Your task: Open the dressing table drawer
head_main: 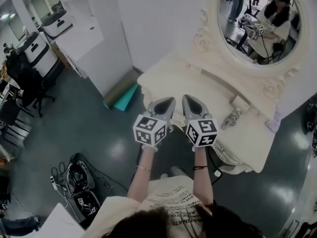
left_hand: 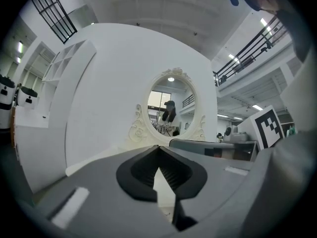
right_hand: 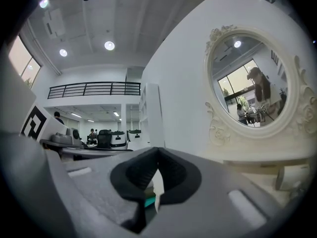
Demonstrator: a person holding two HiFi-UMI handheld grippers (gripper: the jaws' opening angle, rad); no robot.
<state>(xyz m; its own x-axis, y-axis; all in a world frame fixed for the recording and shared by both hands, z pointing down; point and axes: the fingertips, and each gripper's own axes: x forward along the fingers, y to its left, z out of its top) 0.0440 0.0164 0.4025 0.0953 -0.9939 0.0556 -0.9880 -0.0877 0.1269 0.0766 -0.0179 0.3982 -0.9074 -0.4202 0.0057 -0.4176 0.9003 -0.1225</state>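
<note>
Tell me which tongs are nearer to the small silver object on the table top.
Right. The right tongs sit just left of the silver object in the head view; the left tongs are farther left, beyond them.

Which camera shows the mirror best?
The right gripper view: the mirror fills much of the picture, whole and close. The left gripper view shows the mirror whole but smaller. The head view looks down on the mirror and cuts its top off.
</note>
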